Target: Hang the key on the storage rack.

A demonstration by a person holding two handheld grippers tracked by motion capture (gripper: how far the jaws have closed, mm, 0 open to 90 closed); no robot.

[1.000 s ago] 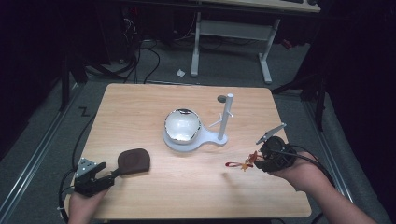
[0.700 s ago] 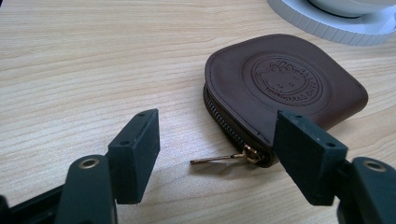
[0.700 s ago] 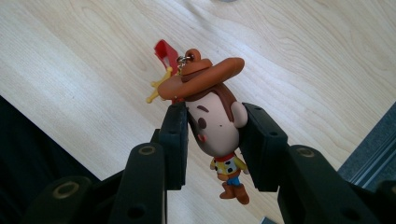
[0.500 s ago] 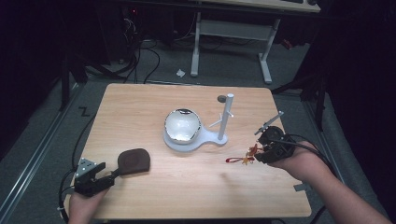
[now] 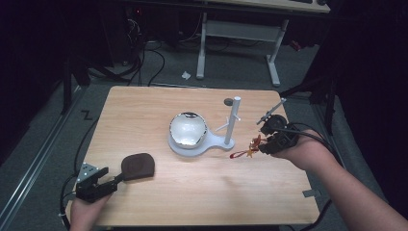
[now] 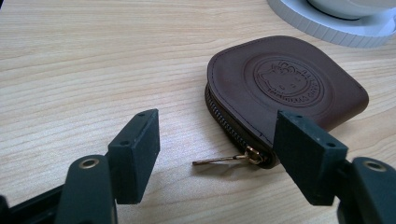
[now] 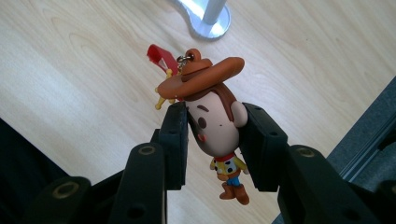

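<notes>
The right gripper (image 7: 212, 128), squeezing the little cowboy toy keychain (image 7: 215, 116), has lifted nearer the white hanging stand (image 5: 232, 120), ready to hang it.

one cowboy keychain (image 7: 218, 126), one brown zip pouch (image 6: 285, 88), one shiny bowl (image 5: 187, 130), one white stand (image 5: 226, 139), two grippers.

pouch (image 6: 287, 88): brown, embossed cat emblem | figure (image 7: 217, 121): brown hat, probably red strap

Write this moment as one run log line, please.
right gripper: shut on cowboy figure keychain, lifted | left gripper: open beside brown pouch | stand: empty
</notes>
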